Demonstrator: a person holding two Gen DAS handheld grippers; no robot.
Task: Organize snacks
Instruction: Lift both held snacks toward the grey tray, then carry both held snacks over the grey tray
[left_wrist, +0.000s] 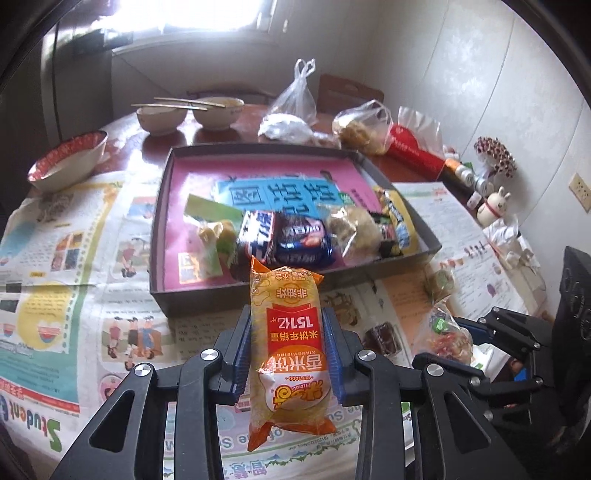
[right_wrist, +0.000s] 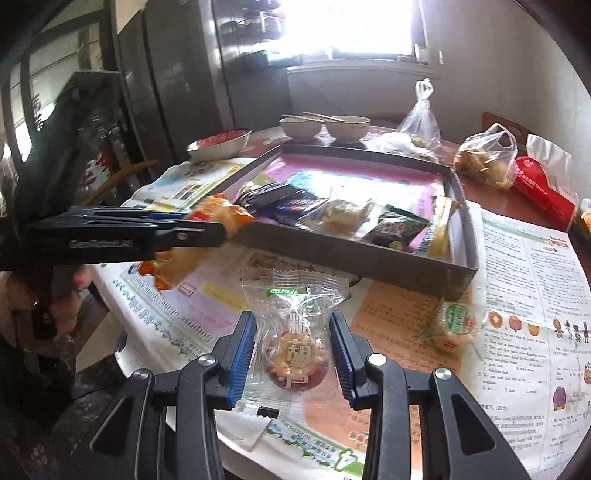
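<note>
The left hand-held gripper (left_wrist: 289, 325) clamps an orange rice-cracker packet (left_wrist: 286, 347) just before the snack tray (left_wrist: 295, 288); the right hand-held gripper (right_wrist: 293, 334) pinches a clear wrapped candy (right_wrist: 295, 332) above the newspaper-covered surface (right_wrist: 517, 295).

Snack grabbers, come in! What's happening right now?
Left gripper shut on orange rice cracker pack. Right gripper shut on clear candy packet. Snack tray ahead, nothing blocking.
</note>
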